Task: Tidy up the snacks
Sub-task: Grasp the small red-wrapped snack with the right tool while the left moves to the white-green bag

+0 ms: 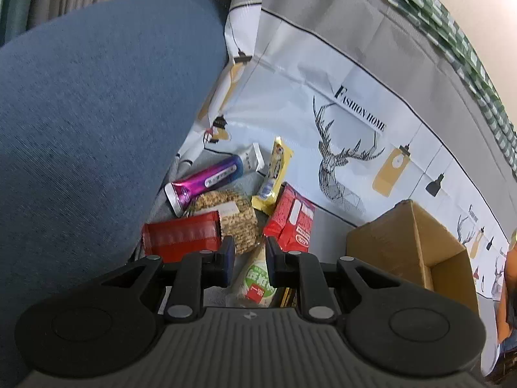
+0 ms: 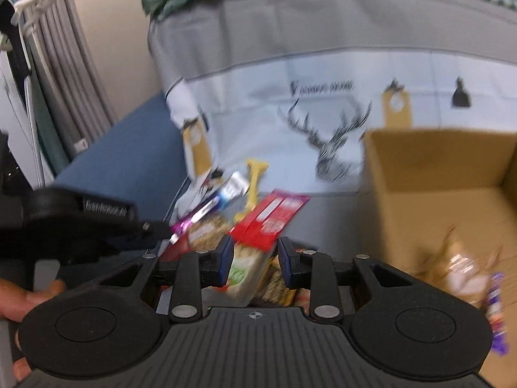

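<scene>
A pile of snacks lies at the foot of a deer-print cloth: a purple tube packet [image 1: 206,182], a yellow bar [image 1: 274,174], a red box [image 1: 290,220], a grain-cake pack [image 1: 232,216] and a red ridged packet [image 1: 181,234]. My left gripper [image 1: 250,252] hovers over the pile, jaws narrowly open, pads pressing nothing. A green-and-white packet [image 1: 255,286] lies below the gap. In the blurred right wrist view, my right gripper [image 2: 255,252] is also narrowly open over that green-and-white packet [image 2: 240,274]. The left gripper [image 2: 161,228] reaches in from the left.
An open cardboard box [image 1: 381,245] stands right of the pile; the right wrist view shows the box [image 2: 436,168] holding a pale packet [image 2: 462,268] and a purple wrapper [image 2: 497,310]. A blue cushion [image 1: 97,113] rises on the left. A hand [image 2: 19,294] grips the left tool.
</scene>
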Available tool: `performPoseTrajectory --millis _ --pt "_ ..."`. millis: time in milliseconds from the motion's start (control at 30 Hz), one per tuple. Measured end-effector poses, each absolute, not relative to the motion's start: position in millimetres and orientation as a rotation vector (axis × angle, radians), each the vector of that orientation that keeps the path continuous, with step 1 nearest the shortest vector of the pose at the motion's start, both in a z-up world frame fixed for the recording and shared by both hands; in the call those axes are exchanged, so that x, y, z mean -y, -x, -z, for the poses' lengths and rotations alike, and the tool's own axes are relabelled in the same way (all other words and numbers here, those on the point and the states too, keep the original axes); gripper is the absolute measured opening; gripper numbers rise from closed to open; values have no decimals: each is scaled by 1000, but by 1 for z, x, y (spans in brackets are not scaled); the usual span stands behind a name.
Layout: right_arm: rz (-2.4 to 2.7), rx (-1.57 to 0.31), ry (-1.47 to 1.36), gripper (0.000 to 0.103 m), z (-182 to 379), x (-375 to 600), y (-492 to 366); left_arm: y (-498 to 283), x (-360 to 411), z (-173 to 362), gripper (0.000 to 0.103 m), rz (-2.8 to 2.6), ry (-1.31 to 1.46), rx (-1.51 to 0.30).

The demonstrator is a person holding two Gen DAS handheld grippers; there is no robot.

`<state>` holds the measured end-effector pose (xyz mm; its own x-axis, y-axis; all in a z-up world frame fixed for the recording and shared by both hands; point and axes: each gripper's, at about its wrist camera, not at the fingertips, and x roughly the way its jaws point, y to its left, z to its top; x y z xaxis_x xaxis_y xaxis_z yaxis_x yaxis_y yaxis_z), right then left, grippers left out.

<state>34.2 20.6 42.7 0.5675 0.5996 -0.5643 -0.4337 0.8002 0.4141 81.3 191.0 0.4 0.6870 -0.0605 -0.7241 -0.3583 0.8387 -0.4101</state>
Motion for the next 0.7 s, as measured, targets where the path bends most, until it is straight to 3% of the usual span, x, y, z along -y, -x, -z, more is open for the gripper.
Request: performPoseTrajectory --millis 100,300,400,467,700 --pt "-568 -795 -216 33 -21 -38 -39 -83 -187 6 21 -164 559 -823" --pt "-484 -830 -174 45 17 -52 -49 -89 -182 17 21 -137 543 -856" --pt "-477 -882 -171 57 32 -58 -58 -91 -177 20 22 -121 534 -867" --pt "-481 -901 -133 71 41 -67 -60 -92 -175 21 22 -116 529 -874" --pt "-439 -930 -55 72 58 -74 -58 -92 -179 21 22 -121 552 -872"
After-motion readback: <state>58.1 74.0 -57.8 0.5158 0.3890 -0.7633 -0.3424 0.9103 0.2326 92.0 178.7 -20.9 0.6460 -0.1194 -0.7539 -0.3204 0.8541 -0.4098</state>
